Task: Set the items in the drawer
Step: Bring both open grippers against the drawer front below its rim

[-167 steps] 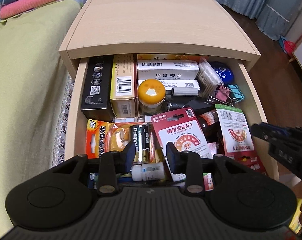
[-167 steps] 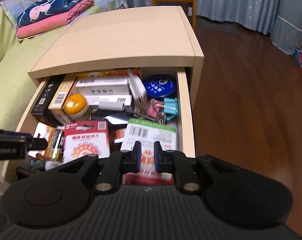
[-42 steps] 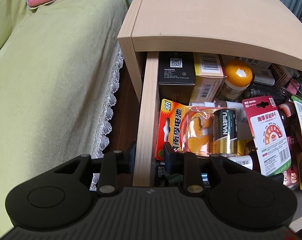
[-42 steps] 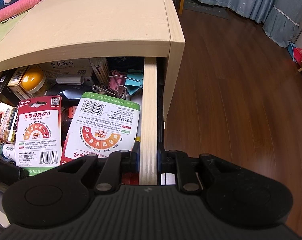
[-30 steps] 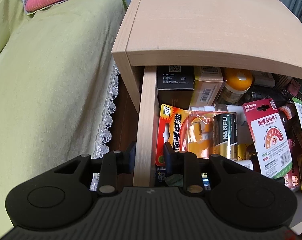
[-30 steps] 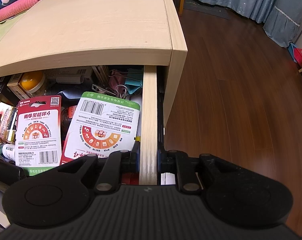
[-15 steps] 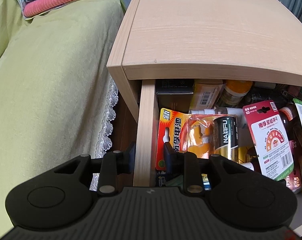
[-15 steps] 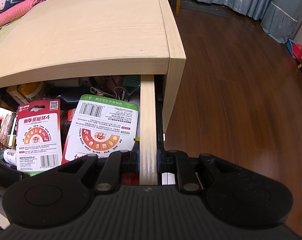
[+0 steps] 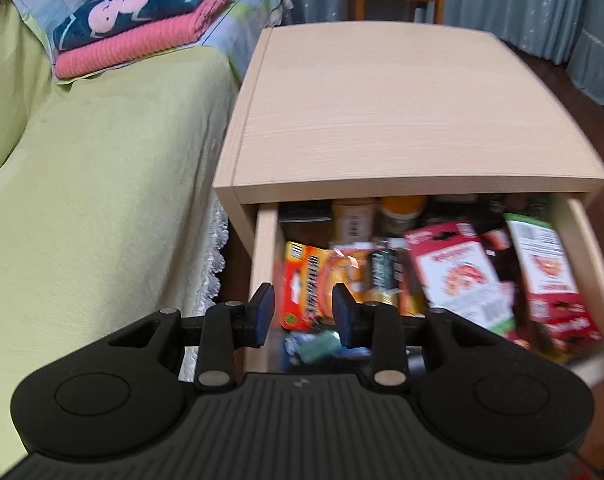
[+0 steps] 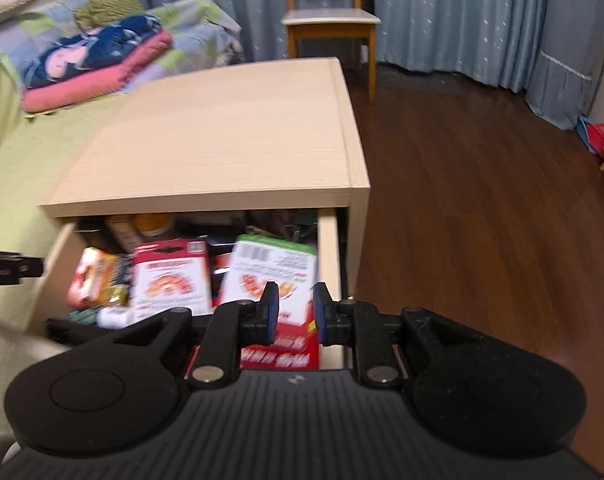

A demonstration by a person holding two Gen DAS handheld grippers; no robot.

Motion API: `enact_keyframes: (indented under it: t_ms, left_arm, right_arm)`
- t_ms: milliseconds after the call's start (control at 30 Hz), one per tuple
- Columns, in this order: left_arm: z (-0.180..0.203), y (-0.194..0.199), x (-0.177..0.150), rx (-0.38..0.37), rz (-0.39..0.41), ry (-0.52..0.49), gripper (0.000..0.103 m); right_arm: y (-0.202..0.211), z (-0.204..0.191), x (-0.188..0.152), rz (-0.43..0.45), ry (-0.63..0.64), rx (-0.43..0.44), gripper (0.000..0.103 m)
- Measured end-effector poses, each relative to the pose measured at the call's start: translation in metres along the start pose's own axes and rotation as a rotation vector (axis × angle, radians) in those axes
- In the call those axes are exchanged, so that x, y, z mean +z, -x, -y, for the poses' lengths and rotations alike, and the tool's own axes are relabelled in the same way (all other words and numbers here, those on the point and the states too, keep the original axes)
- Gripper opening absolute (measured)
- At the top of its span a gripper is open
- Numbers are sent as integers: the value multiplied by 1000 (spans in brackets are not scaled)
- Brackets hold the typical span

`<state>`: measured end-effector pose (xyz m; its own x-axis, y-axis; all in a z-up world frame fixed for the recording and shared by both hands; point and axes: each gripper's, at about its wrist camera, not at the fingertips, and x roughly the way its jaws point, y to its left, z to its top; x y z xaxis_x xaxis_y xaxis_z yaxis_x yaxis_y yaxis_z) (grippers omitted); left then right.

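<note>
Pale wood nightstand drawer (image 9: 267,248) sits partly open, crammed with red-and-white battery cards (image 10: 173,280). Left gripper (image 9: 303,318) and right gripper (image 10: 295,312) both gape, holding nothing, above its front corners. Risk: the raised cards catch under the nightstand top (image 9: 402,120) if the drawer is pushed shut. Contents blurred; drawer front hidden.

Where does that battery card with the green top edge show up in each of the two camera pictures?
Left wrist view: the green-topped card lies at the far right of the drawer, against its right wall.
Right wrist view: the same card sits mid-picture, just beyond the hand-held gripper.
Shared landmark: the red card immediately to its left.
</note>
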<state>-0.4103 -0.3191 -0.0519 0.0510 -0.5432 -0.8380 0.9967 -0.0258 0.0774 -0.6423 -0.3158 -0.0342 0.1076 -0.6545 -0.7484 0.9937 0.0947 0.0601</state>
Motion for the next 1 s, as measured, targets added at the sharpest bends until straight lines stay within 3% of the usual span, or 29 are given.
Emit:
enact_keyframes:
  t_ms: [233, 400, 633, 1000]
  left_arm:
    - [22, 43, -31, -62, 13, -25, 39]
    - [37, 55, -59, -92, -2, -41, 39]
    - [46, 30, -84, -87, -71, -42, 39]
    - [40, -21, -83, -47, -136, -14, 39]
  right_arm:
    - [46, -10, -34, -9, 41, 60, 16]
    - [50, -9, -65, -52, 28, 55, 16]
    - [26, -9, -87, -103, 6, 39, 17]
    - [-15, -23, -79, -129, 24, 29, 23]
